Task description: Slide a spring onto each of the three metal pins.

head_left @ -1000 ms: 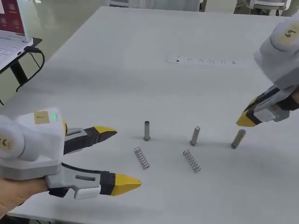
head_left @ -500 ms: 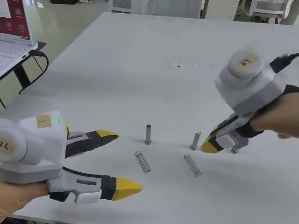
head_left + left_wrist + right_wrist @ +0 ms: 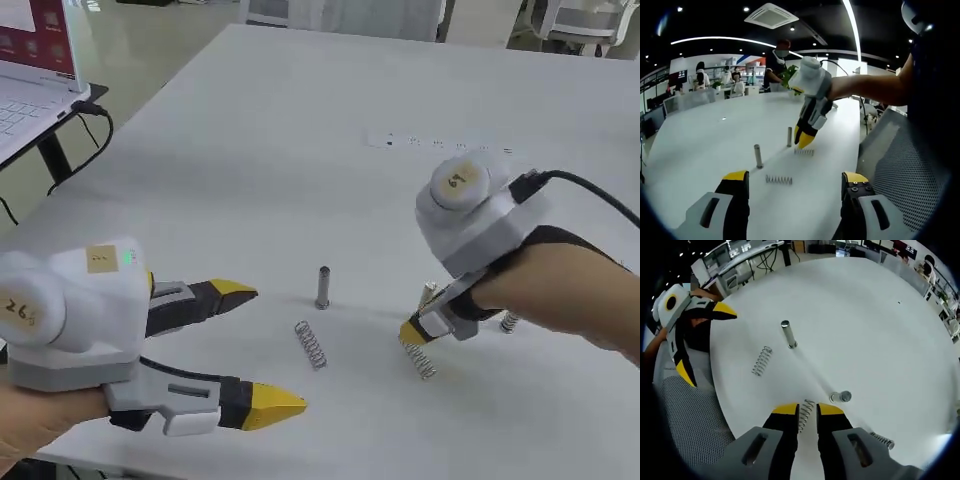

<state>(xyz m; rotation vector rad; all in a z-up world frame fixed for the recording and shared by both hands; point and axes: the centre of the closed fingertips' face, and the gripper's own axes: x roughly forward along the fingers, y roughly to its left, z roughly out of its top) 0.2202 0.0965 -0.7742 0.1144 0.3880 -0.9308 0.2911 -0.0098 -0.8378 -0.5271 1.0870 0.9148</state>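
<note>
Holds the right gripper (image 3: 808, 410) low, jaws narrowed around a thin coiled steel spring (image 3: 805, 417) lying on the white table (image 3: 865, 315) beside a short silver metal pin (image 3: 841, 397); cannot tell if pinched. Holds the left gripper (image 3: 272, 347) wide open, empty. Cannot see well the far pin (image 3: 510, 321), mostly hidden behind the wrist (image 3: 560, 290).

White workbench (image 3: 300, 130), ceiling strip lights (image 3: 850, 25)

Head view: my right tool (image 3: 412, 335) covers the upper end of the loose steel coil spring (image 3: 424, 362) and the lower part of the middle metal pin (image 3: 428, 293). My hand (image 3: 545, 290) hides part of the spring-sleeved pin (image 3: 510, 321). Right gripper view: its jaws flank that spring; I cannot tell whether they touch it. White laptop (image 3: 25, 70) cut off at left.
</note>
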